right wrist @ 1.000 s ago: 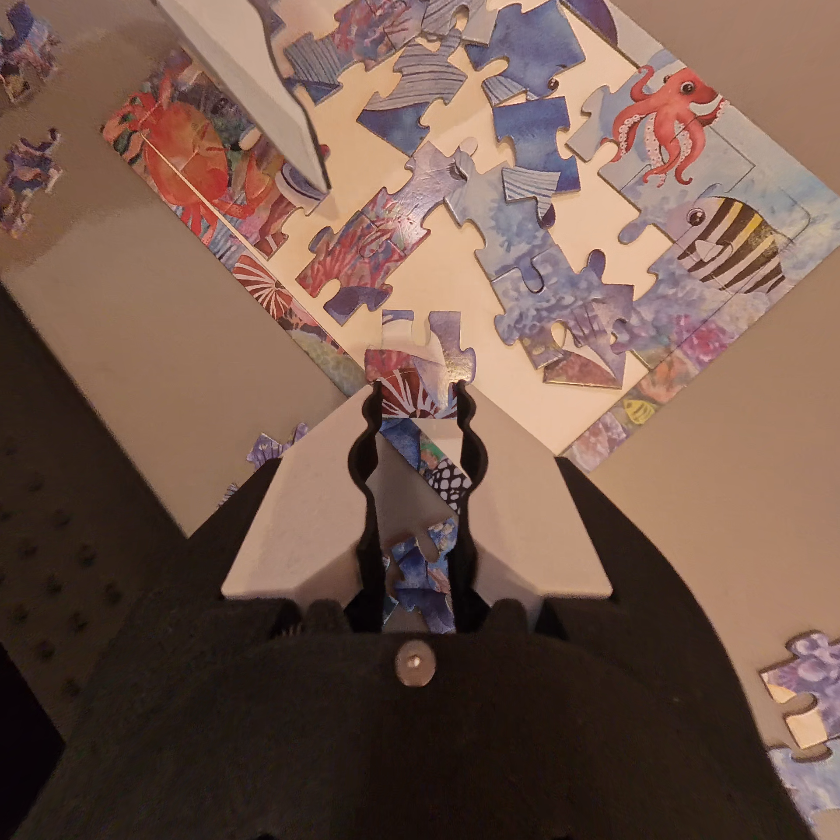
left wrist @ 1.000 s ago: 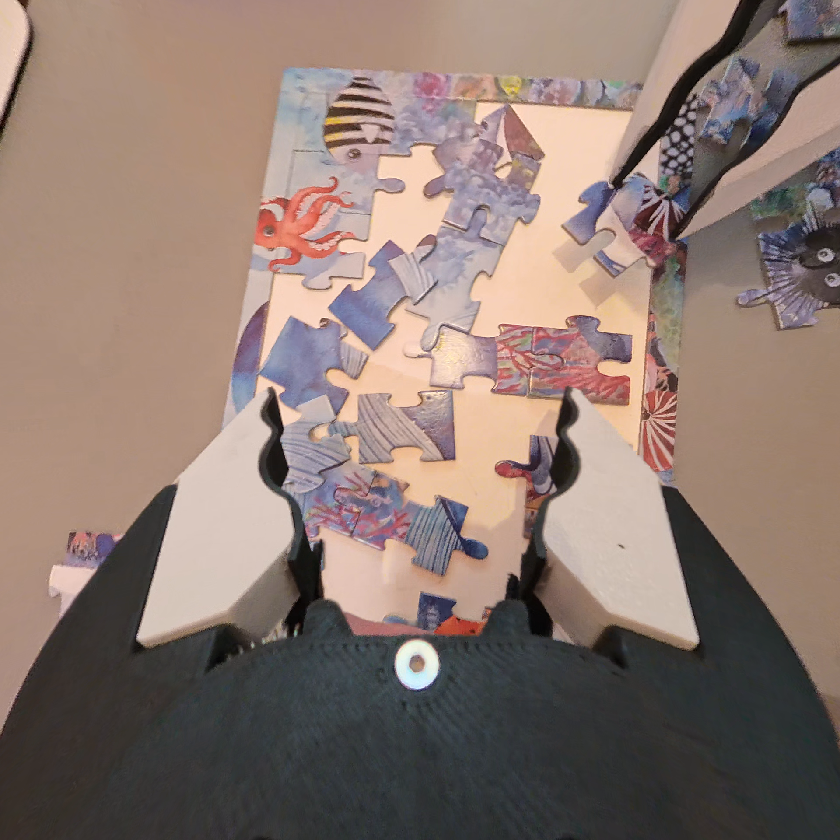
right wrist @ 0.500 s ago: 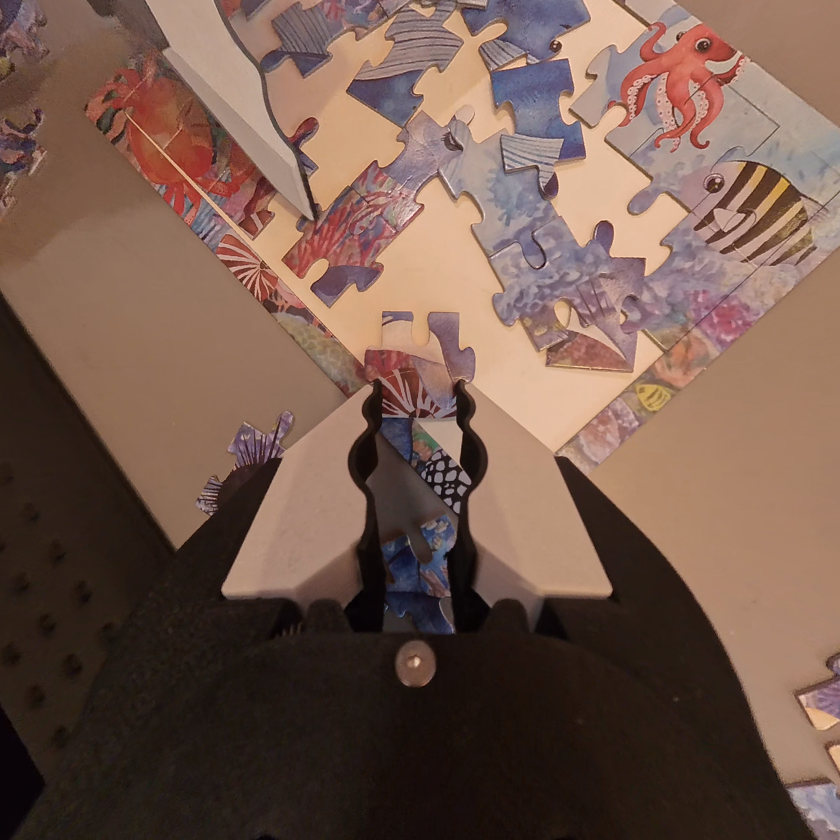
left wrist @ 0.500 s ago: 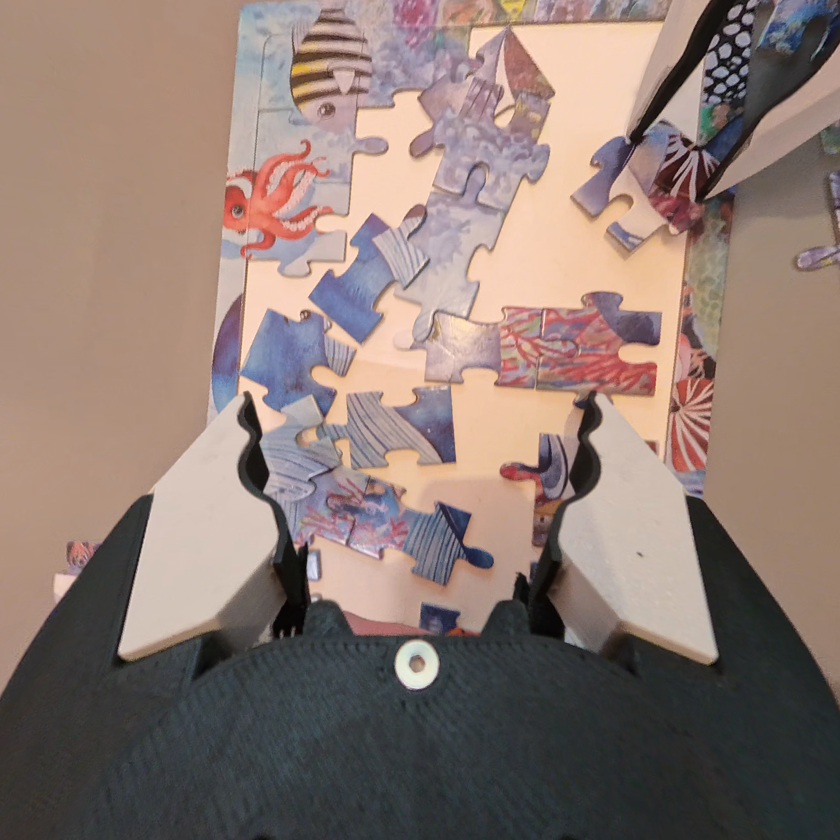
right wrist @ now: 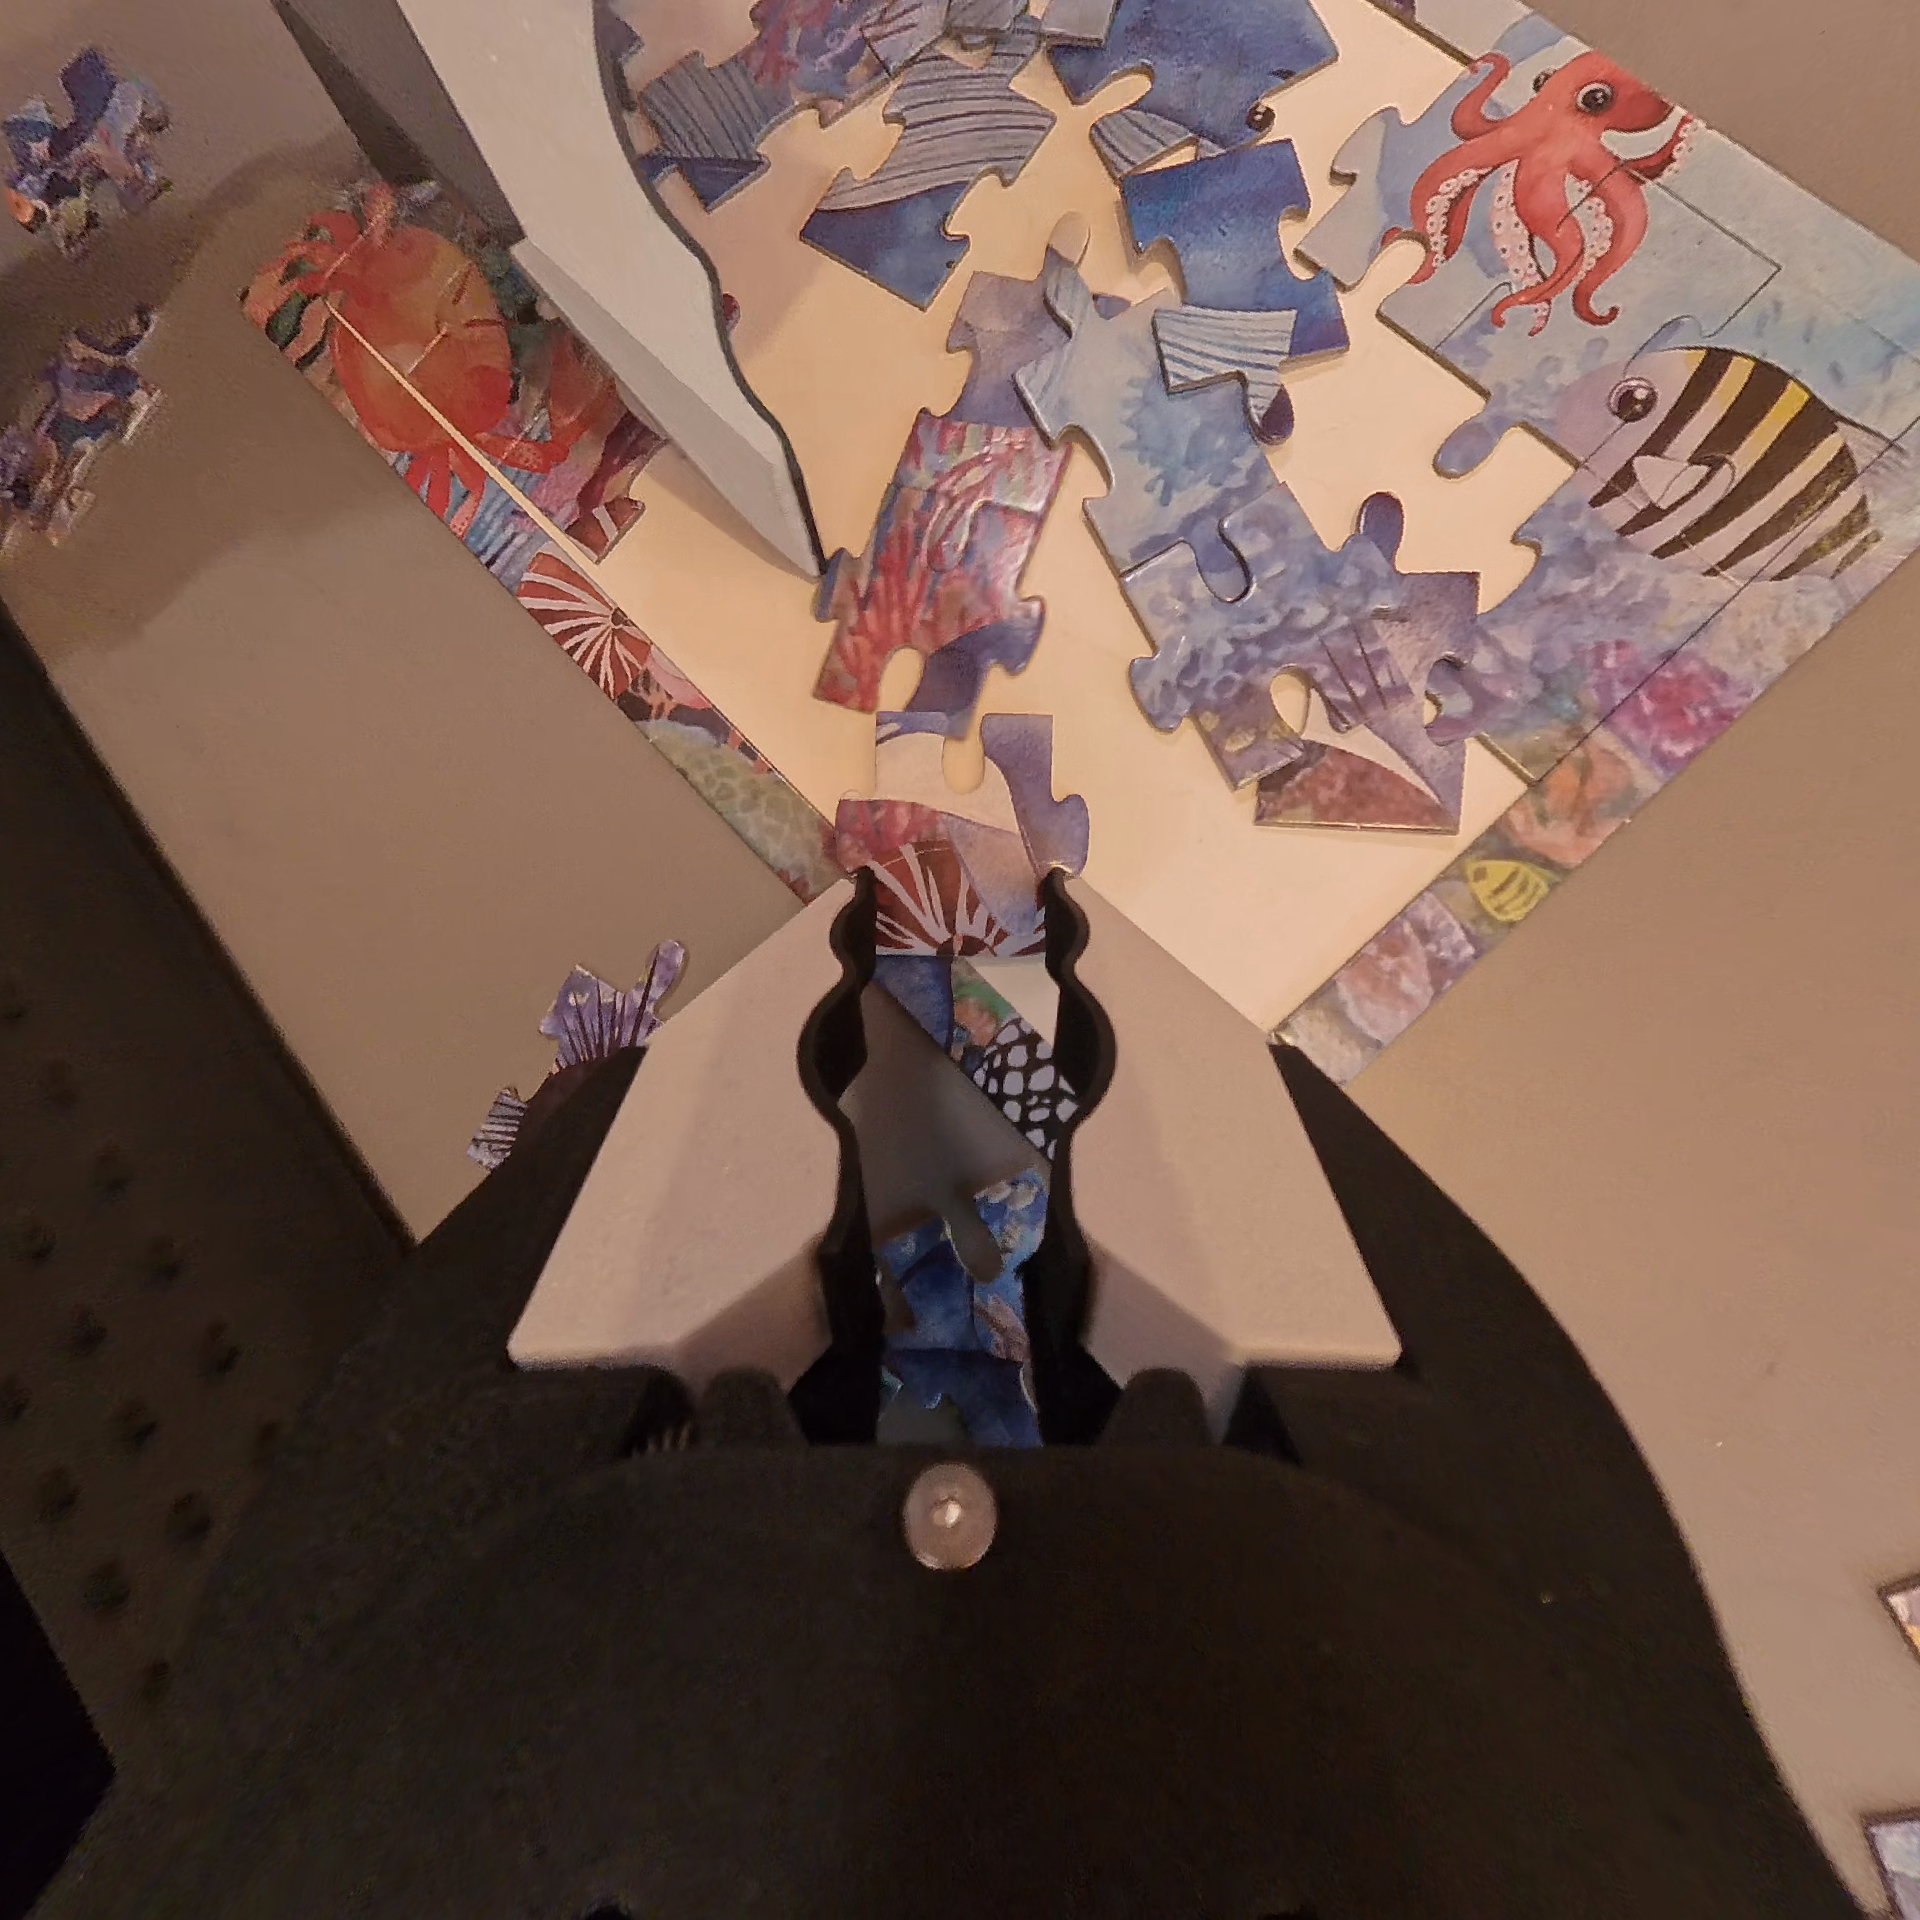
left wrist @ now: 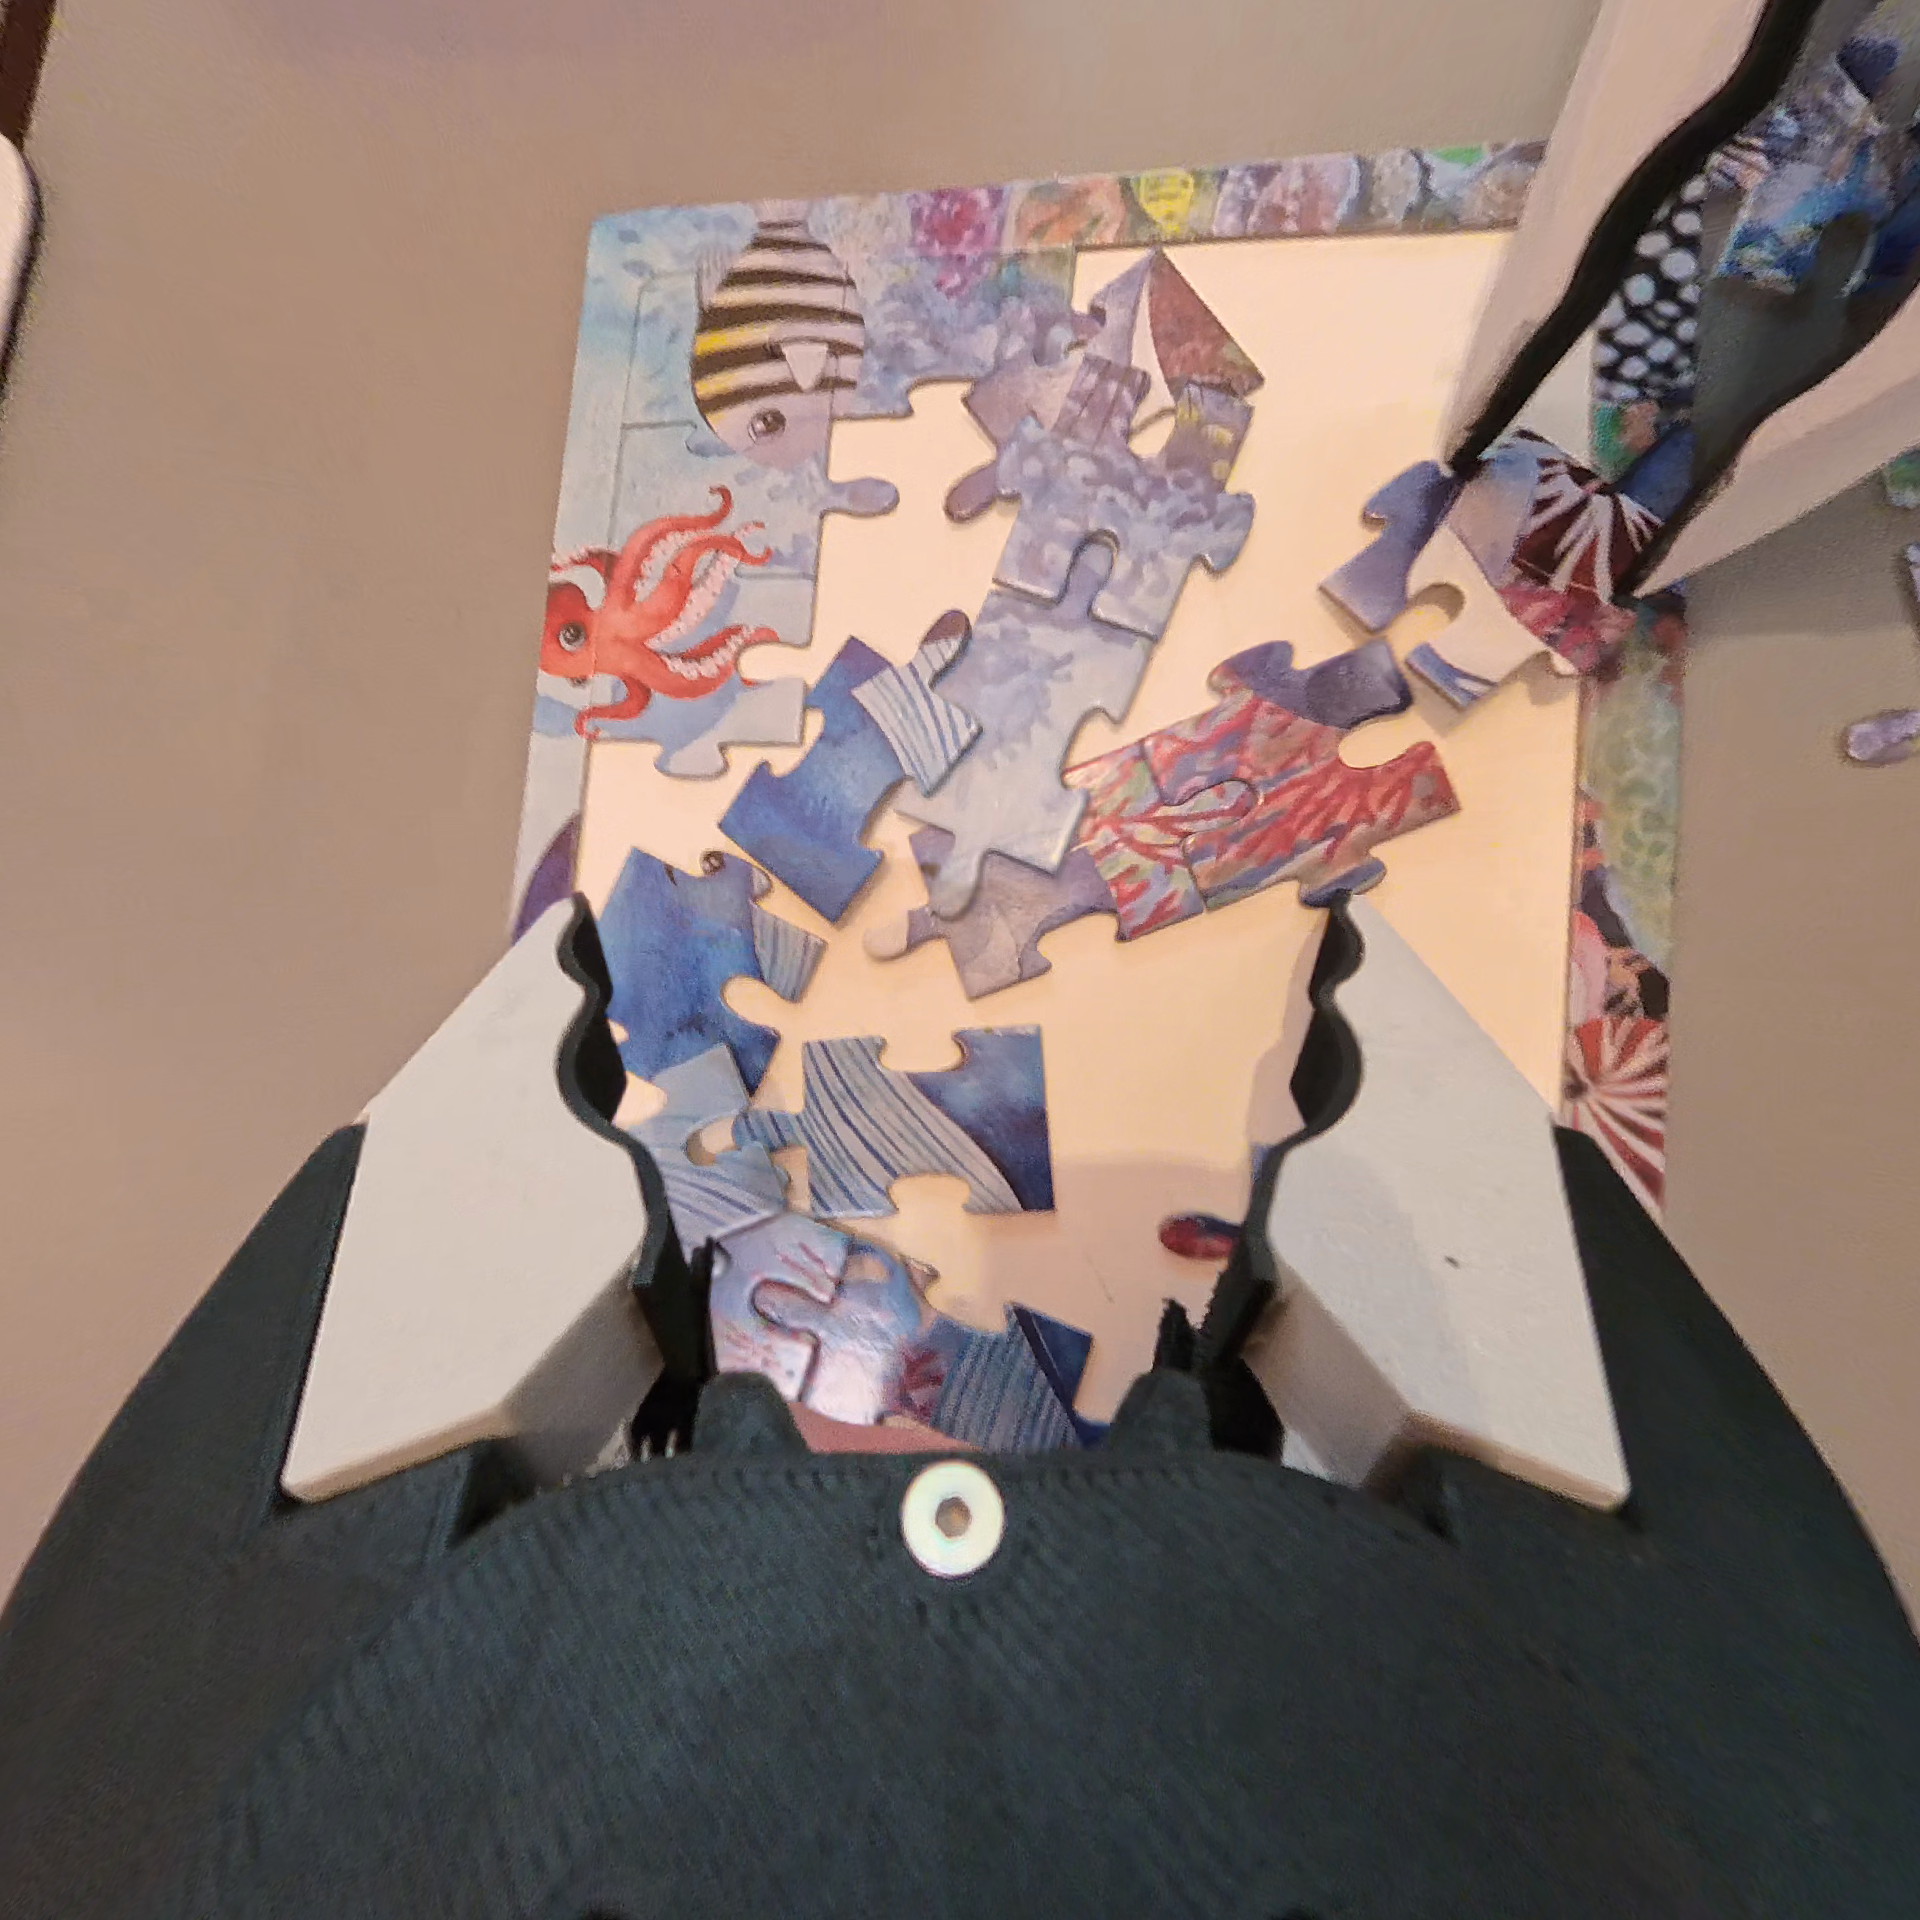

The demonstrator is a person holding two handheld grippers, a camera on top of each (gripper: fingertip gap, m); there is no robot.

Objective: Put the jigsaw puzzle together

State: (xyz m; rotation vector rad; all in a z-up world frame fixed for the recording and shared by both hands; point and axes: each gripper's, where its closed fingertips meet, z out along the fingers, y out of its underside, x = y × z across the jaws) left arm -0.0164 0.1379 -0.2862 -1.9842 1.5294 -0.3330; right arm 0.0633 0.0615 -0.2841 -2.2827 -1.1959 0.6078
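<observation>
Jigsaw puzzle tray (left wrist: 1081, 213) flat on a tan table (left wrist: 260, 520), partly filled, with loose pieces scattered inside it.

The tray's border carries a striped fish (left wrist: 774, 343), a red octopus (left wrist: 649, 613) and an orange crab (right wrist: 426, 353). In the bare cream middle lie a pale blue joined strip (left wrist: 1081, 623) and a red coral pair (left wrist: 1257, 810). The left gripper (left wrist: 956, 925) hangs above the tray, jaws spread wide, holding nothing. The right gripper (right wrist: 954, 878) has its jaws closed on a purple and red fan-patterned piece (right wrist: 961, 831) at the tray's near edge. More pieces (right wrist: 83, 135) lie on the table outside.
</observation>
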